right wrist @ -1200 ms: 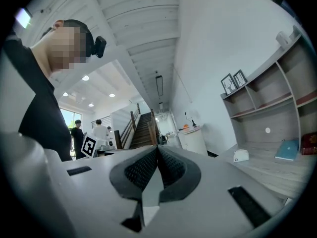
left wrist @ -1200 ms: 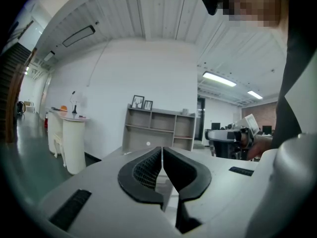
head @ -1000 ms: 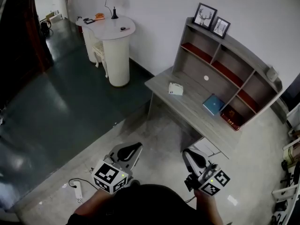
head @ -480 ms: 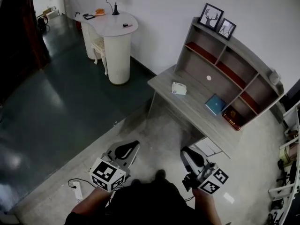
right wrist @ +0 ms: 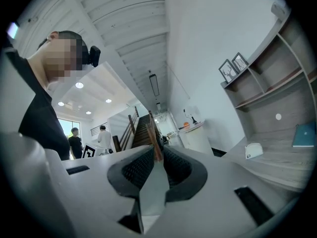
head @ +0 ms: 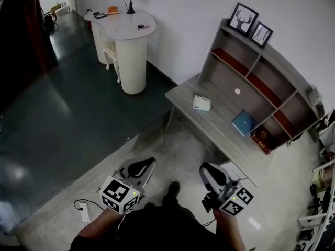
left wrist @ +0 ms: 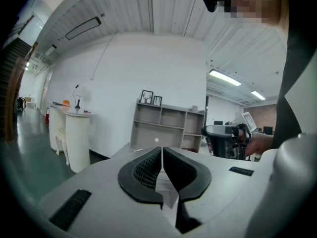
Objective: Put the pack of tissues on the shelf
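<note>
Desk point(head: 222, 128) w/ tissue pack point(head: 201, 103); left tongs point(head: 151, 162) & right tongs point(head: 203, 168) both closed, empty.

On the bench point(head: 220, 136), ahead and right of the right fingers point(head: 210, 174): blue book point(head: 244, 123) lying flat, dark red box point(head: 261, 139) just past it at the bench's end. Two framed pictures point(head: 243, 18) far ahead, against the wall. Far ahead of the left fingers point(head: 138, 169): round white table point(head: 132, 30) with black lamp point(head: 130, 5). A white power strip point(head: 85, 213) is on the floor, left of those fingers. Right gripper view: staircase point(right wrist: 141, 128) and two people point(right wrist: 75, 142) beyond the fingers.
</note>
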The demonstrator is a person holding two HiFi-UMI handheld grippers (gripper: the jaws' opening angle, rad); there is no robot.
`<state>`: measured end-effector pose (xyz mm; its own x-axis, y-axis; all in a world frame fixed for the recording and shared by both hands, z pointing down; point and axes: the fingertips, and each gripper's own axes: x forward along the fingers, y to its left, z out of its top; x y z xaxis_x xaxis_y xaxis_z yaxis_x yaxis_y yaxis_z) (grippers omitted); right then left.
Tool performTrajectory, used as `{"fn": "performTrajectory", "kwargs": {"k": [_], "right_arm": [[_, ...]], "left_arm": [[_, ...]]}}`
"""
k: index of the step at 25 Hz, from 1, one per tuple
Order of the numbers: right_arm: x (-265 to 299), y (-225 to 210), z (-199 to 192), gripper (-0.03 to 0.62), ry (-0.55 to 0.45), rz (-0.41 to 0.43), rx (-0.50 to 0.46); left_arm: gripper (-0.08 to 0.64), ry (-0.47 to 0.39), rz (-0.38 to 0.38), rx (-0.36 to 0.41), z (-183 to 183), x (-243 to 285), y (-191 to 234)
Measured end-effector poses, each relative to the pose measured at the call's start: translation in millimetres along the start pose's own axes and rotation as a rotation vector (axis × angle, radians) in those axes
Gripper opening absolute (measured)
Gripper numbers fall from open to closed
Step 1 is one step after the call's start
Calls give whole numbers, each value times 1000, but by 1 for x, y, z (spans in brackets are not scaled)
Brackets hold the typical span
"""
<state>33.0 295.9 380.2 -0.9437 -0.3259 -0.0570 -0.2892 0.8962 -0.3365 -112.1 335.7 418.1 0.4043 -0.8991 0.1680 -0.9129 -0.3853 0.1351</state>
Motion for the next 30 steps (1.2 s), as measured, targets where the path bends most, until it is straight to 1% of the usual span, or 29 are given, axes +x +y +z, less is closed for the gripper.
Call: {"fn": "performTrajectory", "kwargs": {"k": [6, 9, 15, 21, 26, 30], "right_arm": [[14, -54, 13, 21, 19, 14, 28], [18, -85, 27, 21, 13, 25, 37], [9, -147, 53, 21, -5, 35, 45], [-1, -201, 65, 21, -7, 17, 61], [3, -231, 71, 21, -12, -6, 74], [17, -258, 73, 21, -9, -27, 83]], "left_arm": [[23, 9, 2, 8, 17, 59, 14], [23, 12, -3, 13, 29, 93, 16], [23, 22, 5, 17, 47, 161, 14], [23, 19, 9, 17, 56, 215, 16], [25, 47, -16, 16, 54, 251, 24], [25, 48, -36, 8, 56, 279, 41]]}}
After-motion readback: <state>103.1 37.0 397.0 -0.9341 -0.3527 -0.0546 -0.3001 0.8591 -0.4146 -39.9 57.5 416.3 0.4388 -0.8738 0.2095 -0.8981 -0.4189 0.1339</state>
